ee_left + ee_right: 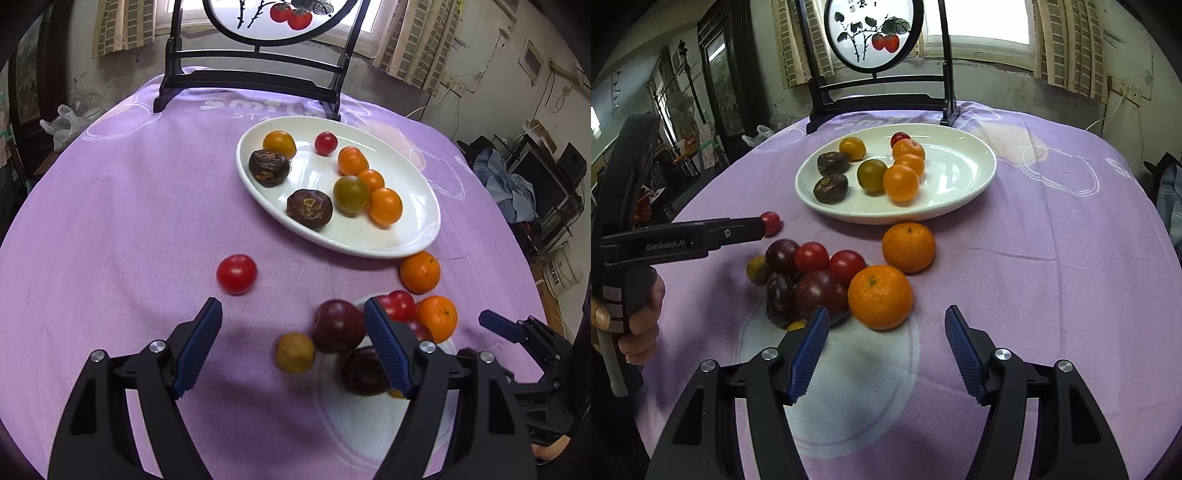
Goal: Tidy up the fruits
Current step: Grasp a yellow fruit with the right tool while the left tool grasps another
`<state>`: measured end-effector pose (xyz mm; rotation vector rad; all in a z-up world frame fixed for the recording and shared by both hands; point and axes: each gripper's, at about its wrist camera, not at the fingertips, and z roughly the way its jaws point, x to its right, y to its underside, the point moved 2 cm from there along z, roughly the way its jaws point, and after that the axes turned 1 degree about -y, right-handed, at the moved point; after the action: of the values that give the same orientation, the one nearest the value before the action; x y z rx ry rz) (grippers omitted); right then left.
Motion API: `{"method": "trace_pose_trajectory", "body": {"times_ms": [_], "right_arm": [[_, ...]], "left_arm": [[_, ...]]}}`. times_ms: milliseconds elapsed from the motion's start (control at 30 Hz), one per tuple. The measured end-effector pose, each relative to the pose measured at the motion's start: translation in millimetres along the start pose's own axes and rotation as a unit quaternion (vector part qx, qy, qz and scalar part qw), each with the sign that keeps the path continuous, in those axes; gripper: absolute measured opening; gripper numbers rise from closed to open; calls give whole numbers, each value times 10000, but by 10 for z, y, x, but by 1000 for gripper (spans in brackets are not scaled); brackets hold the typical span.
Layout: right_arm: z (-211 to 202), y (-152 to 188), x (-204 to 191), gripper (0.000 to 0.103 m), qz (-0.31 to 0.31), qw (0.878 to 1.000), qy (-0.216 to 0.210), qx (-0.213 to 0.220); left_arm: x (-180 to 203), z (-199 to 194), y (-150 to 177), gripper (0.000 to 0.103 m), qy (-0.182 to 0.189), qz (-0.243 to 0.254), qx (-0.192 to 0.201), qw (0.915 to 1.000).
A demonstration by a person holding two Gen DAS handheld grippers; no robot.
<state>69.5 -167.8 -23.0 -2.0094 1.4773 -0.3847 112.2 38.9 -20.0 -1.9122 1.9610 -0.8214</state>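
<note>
A white oval plate [413,240] [960,206] holds several small fruits: orange, dark brown, red and green ones. Loose fruits lie on the purple cloth in front of it: a red tomato [236,274] [771,222], two oranges [420,272] [908,246] [880,296], a dark purple fruit [338,325] [782,254], a yellow one [294,352]. My left gripper [293,317] is open and empty, hovering over the loose pile. My right gripper [884,326] is open and empty, just in front of the near orange.
A black wooden stand with a round painted screen [874,33] stands at the table's far edge behind the plate. The round table's cloth [1052,258] falls away on all sides. The left gripper's body [683,240] reaches in from the left in the right wrist view.
</note>
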Motion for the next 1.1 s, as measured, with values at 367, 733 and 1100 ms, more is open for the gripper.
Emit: {"method": "trace_pose_trajectory", "body": {"times_ms": [367, 733, 1100], "right_arm": [[166, 246, -446, 66, -637, 9966, -42, -513], [354, 168, -674, 27, -913, 9945, 30, -515], [102, 78, -330, 27, -334, 9991, -175, -180]], "left_arm": [[-130, -35, 180, 87, -166, 160, 193, 9995], [-176, 7, 195, 87, -48, 225, 124, 9997], [56, 80, 339, 87, -156, 925, -54, 9956]]}}
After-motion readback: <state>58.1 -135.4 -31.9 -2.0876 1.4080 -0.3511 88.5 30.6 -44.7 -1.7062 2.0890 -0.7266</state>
